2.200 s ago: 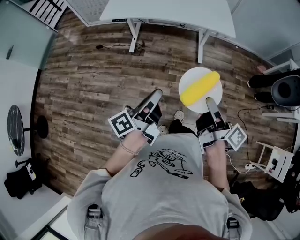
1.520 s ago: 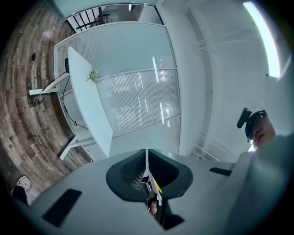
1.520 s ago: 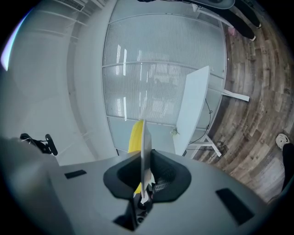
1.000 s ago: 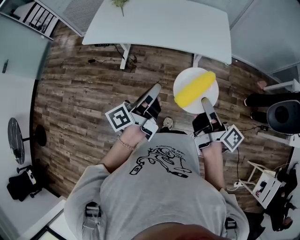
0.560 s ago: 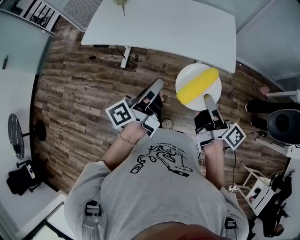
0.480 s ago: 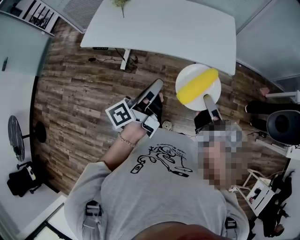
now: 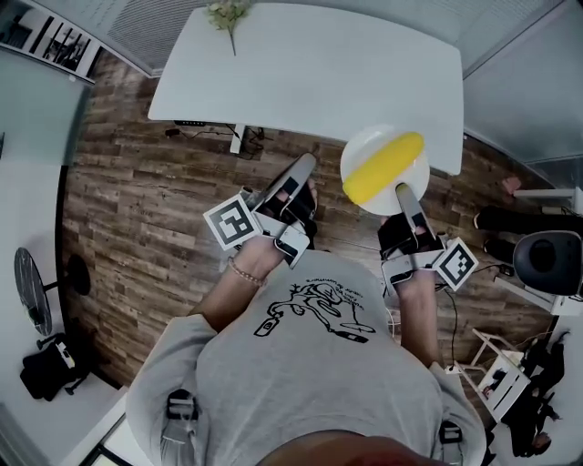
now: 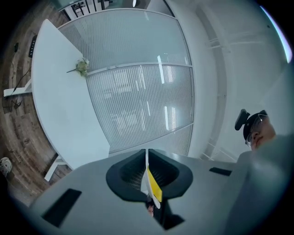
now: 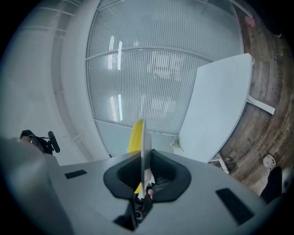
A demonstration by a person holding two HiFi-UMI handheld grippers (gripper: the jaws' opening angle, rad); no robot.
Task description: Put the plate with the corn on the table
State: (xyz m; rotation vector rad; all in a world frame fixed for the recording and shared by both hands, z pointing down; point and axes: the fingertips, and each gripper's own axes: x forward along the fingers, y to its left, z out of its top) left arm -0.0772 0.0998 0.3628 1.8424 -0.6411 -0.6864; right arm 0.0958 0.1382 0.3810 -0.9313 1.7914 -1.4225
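A white plate [image 7: 361,148] with a yellow corn cob [image 7: 383,168] on it is held level by its near rim, my right gripper [image 7: 401,192] shut on it. From above, the plate overlaps the front edge of the white table [image 7: 310,64] near its right corner. In the right gripper view the plate [image 9: 143,151] stands edge-on between the jaws, with the corn [image 9: 136,135] beside it and the table [image 9: 216,105] ahead. My left gripper [image 7: 305,164] is left of the plate and apart from it. Its jaws [image 8: 148,176] are together, with an unidentified white-and-yellow sliver in the slit.
A green sprig [image 7: 223,14] lies at the table's far left. Table legs [image 7: 239,141] and cables stand on the wooden floor below. A dark chair [image 7: 547,259] and a white stool [image 7: 510,373] are at the right. A fan stand [image 7: 32,300] and a bag [image 7: 46,373] are at the left.
The person has walked toward the table, which now fills more of the top of the head view. The plate now overlaps the table's front edge. Both grippers keep their pose.
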